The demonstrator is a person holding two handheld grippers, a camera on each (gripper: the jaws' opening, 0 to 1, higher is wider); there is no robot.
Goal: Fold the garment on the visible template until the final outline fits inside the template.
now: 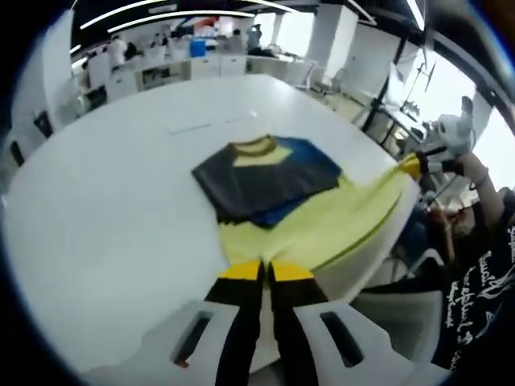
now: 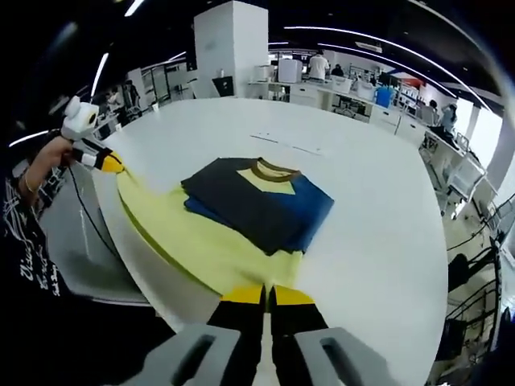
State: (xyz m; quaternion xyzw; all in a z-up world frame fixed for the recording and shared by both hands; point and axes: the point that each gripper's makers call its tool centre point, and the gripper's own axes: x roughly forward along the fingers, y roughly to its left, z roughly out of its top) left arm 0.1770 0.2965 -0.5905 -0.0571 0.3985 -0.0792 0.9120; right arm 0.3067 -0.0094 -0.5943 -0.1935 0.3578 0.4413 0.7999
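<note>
- a dark grey and blue t-shirt with a yellow chest panel and olive-brown collar [image 1: 265, 178] [image 2: 257, 197] lies folded on the large white round bench [image 1: 121, 201] [image 2: 378, 209], near the edge closest to the person.
- the folded garment rests on top of a pale yellow fabric sheet [image 1: 330, 225] [image 2: 193, 241], which spreads from under it toward the bench edge and hangs slightly over the rim.
- the garment covers the far part of the yellow sheet; a wide band of yellow stays bare between the garment and the bench edge.
- the left gripper [image 1: 266, 269] has its 2 yellow-tipped black jaws pressed together, pinching 1 near corner of the yellow sheet at the bench edge.
- the right gripper [image 2: 266, 295] also has its 2 yellow-tipped jaws pressed together, pinching the other near corner of the yellow sheet.
- in the left gripper view, the right gripper [image 1: 422, 165] shows at the right, held by a hand, with the yellow sheet stretched out to its tip.
- in the right gripper view, the left gripper [image 2: 103, 160] shows at the left, held by a hand [image 2: 48, 161], its yellow tip at the sheet's corner.
- faint thin lines [image 1: 201, 125] [image 2: 286, 143] are marked on the bench beyond the garment.
- behind the bench are white desks and partitions [image 1: 185, 68] and a white square column [image 2: 231, 44], with people standing far off.
</note>
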